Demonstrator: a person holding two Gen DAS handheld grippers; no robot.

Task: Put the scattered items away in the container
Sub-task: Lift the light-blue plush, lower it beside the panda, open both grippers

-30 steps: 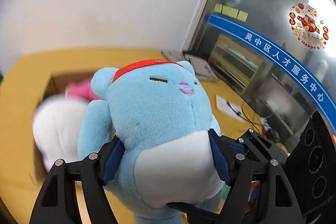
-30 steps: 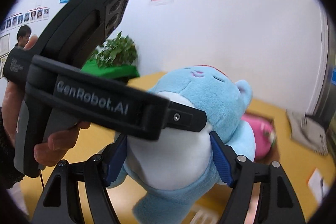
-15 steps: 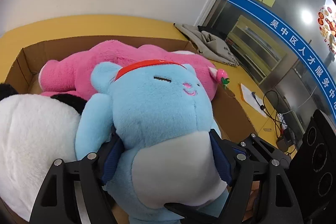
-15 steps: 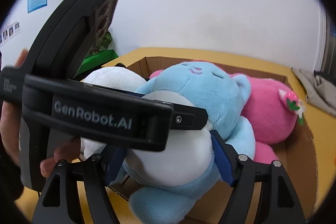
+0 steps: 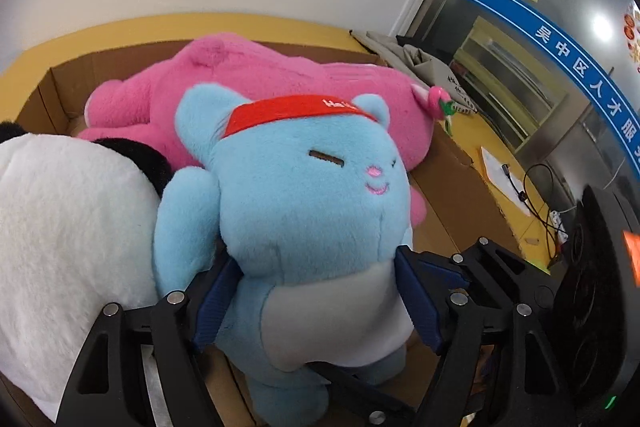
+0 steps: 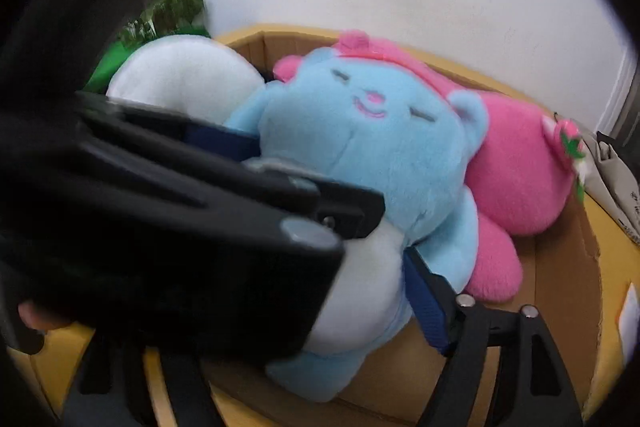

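Blue plush toy (image 5: 304, 211) lowered into cardboard box (image 5: 452, 183), beside pink plush (image 5: 260, 79).
Left tool (image 5: 316, 303) pinches its soft white belly; right tool (image 6: 400, 267) is opening, toy between its jaws. Judged light and compressible: hold at the midriff, not the limbs.

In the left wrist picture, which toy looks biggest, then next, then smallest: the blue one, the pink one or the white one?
1. Blue plush, biggest, though nearest the camera.
2 and 3. White plush and pink plush look about alike; the white one is cut off by the picture edge, the pink one partly hidden, so no ranking.
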